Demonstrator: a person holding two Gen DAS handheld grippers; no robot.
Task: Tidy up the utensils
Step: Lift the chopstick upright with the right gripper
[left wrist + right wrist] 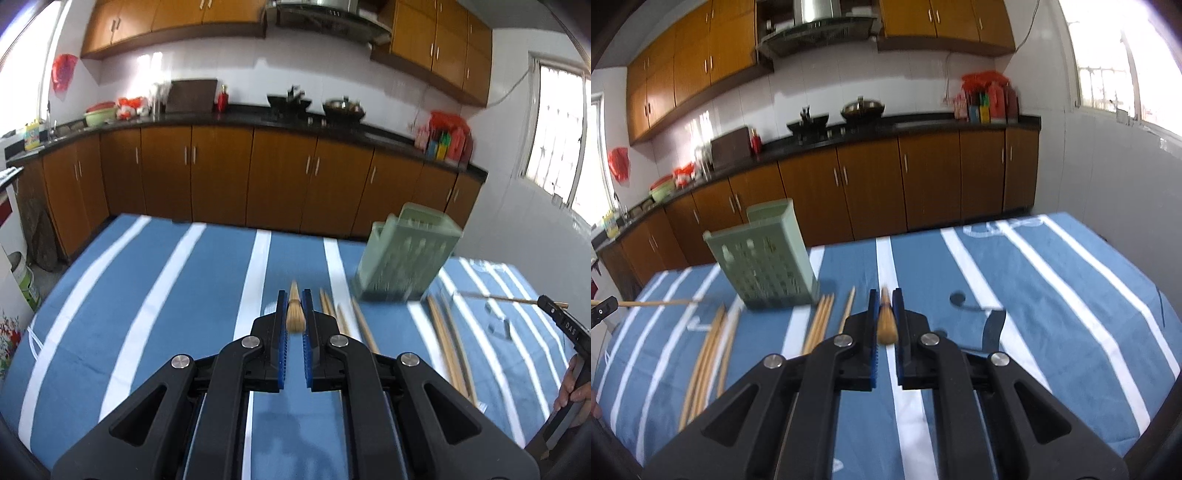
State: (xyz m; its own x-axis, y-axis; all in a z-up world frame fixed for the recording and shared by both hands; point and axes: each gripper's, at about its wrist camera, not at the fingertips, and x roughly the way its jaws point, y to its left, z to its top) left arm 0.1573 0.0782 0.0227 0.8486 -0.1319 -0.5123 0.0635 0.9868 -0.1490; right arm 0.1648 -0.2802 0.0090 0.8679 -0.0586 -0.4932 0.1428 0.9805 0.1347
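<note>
The left gripper (294, 308) points forward and somewhat downward, with its 2 black arms spreading toward the near edge of the left wrist view. Its blue pads (282, 314) stand almost together and they pinch a thin wooden stick between them. The right gripper (885, 310) has the same pose, tilted down and forward, and its pads (897, 314) are also closed on a thin stick. In the left wrist view the right gripper shows at the far right side, where the right hand (574, 387) wraps its fingers around the black handle. Both grippers are blurred a little.
</note>
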